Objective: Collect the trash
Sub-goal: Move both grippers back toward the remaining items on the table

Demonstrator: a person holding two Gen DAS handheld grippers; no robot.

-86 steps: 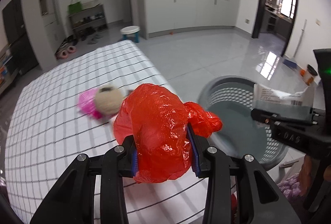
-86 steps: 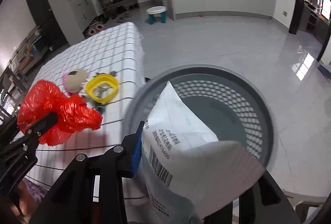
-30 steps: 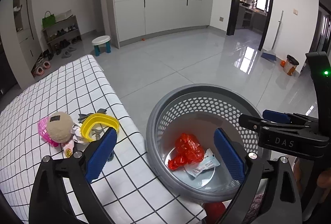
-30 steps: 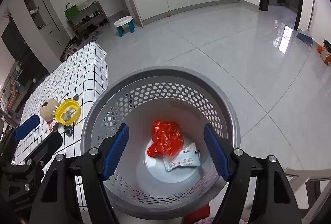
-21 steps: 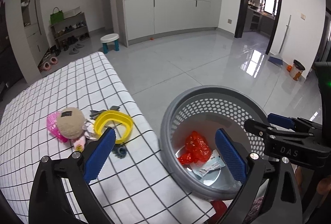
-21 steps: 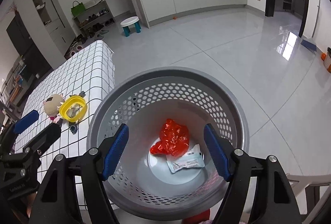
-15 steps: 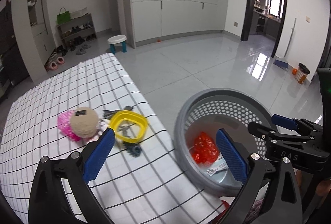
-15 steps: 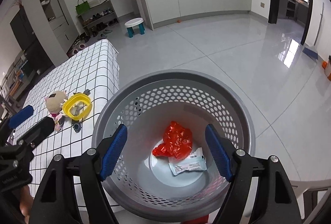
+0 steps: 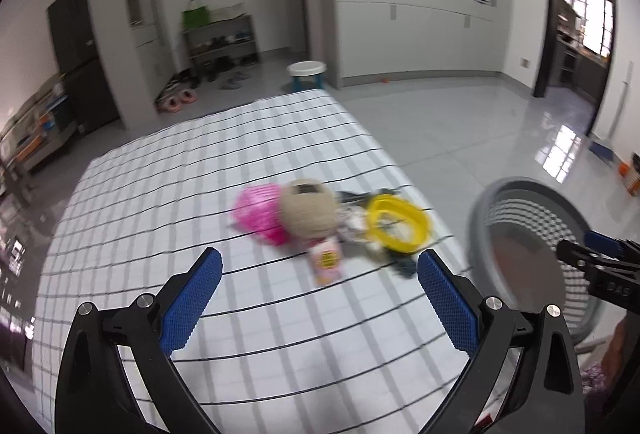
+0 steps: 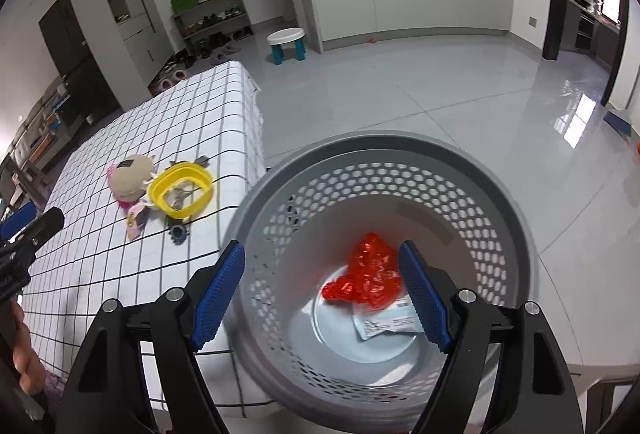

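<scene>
Room: tiled kitchen-living space, white cabinets lining the far wall, glare lying on the floor.
Worktop (image 9: 168, 201): wearing a white cloth with a black grid; basket (image 10: 400, 149) standing just off its right edge.
Basket contents: red plastic bag (image 10: 370, 272) lying crumpled on the bottom, touching a white printed packet (image 10: 386, 322) beside it.
Remaining clutter: sitting in one cluster near the worktop's right edge; pink mesh item (image 9: 258, 211), tan ball (image 9: 308, 209), yellow ring (image 9: 398, 222), small pink tube (image 9: 326, 260), small dark gear-like piece (image 10: 178, 232), all touching or nearly so.
Handling, judged: clutter looking light; mesh soft and likely to snag; ring looking stiff, best pinched across its rim; ball looking soft but round, best squeezed across the middle; tube apt to roll.
Left gripper (image 9: 316, 290): hovering over the worktop, pointing at the cluster, fingers (image 9: 192, 298) spreading wide and carrying nothing.
Right gripper (image 10: 320, 298): hanging above the basket mouth, angling down into it, fingers (image 10: 218, 288) wide apart, gripping nothing.
Blur: left view smearing, fine detail unclear.
</scene>
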